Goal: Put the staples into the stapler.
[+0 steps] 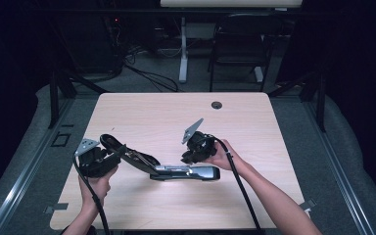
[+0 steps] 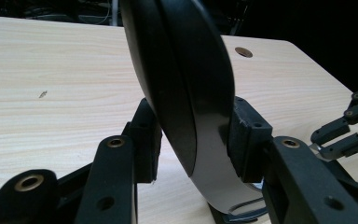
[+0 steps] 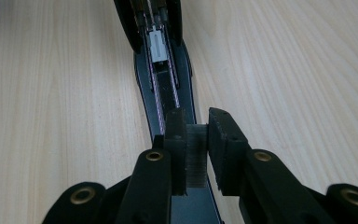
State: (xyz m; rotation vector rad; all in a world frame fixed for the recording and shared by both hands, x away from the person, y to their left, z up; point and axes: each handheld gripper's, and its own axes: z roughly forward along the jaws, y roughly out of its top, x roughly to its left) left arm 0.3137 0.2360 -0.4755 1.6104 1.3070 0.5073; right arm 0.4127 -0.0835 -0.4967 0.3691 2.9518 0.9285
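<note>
The left claw [image 1: 108,159] had its pads clamped on the raised top arm of an opened stapler [image 1: 142,161], jaws partway closed with the curved black cover wedged upright between them, as the left claw's own view showed [image 2: 186,93]. From that claw the stapler ran off to its right across the table [image 1: 176,117], the arm lifted and the base [image 1: 188,172] lying flat on the wood.

Just beyond the base sat the right claw [image 1: 188,155], its jaws narrowed on a small block of staples [image 3: 196,156] — a strip held directly over the open magazine channel [image 3: 164,88], with the white pusher [image 3: 157,46] visible farther ahead of the fingertips.

Several things could have gone wrong from there. The cover was smooth and rounded, so the left claw's pads might have slid along it, letting the sprung arm snap shut onto the strip or the right fingertips. The strip itself looked brittle — too hard a squeeze could have crumbled it, and too light a one could have dropped it beside the channel. It also appeared to sit slightly skewed to the rails; lowered that way, it would probably have jammed on an edge rather than seated. And since only the left claw steadied the stapler, a downward push from the right might have shifted or tipped the base on the table.
</note>
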